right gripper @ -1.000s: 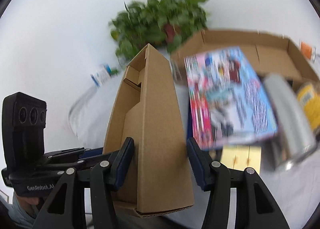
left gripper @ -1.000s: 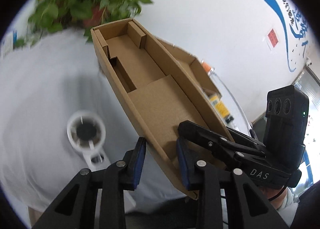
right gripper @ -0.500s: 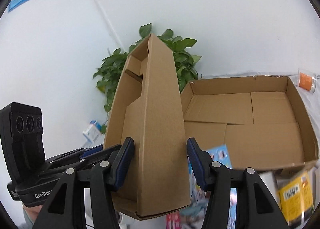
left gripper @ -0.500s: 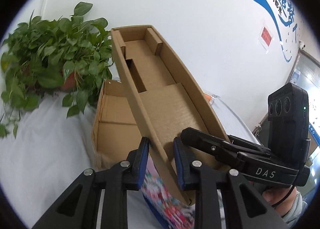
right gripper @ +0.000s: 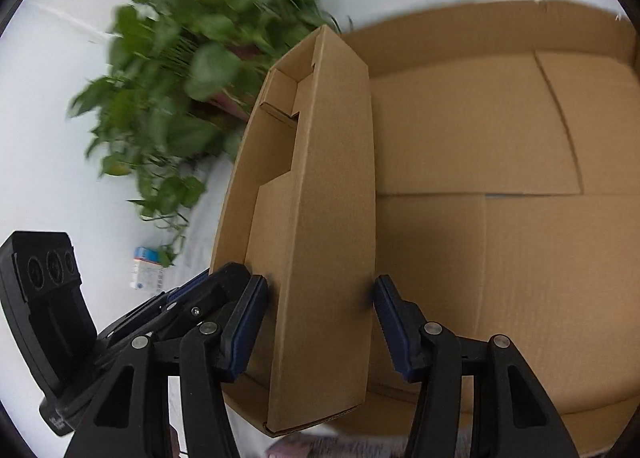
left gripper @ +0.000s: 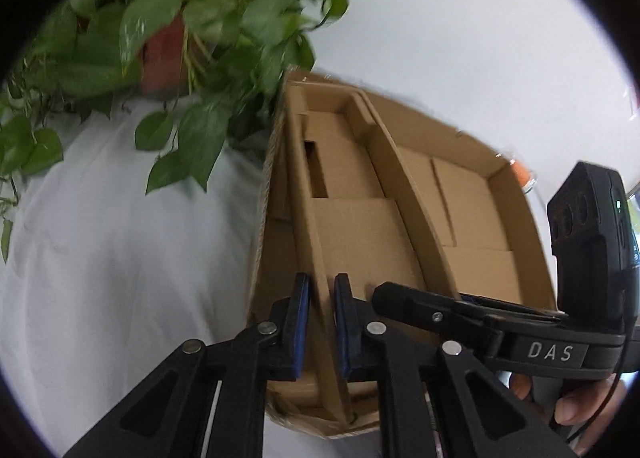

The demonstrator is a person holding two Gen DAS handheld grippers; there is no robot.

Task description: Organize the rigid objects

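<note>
Cardboard insert (left gripper: 352, 234) is gripped by both tools: left tool (left gripper: 320, 322) pinching one wall, right tool (right gripper: 320, 318) clamping its width, over the large box (right gripper: 520, 218).

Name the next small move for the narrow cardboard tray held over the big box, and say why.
Probably lower it into the big box. The left gripper is shut on one wall of the narrow tray, its jaws having just closed; the right gripper spans its side. The tray already hangs over the box's left edge, beside the plant.

wall (left gripper: 460, 38): plain white | tablecloth (left gripper: 100, 258): white | potted plant (right gripper: 192, 70): leafy, at the back
</note>
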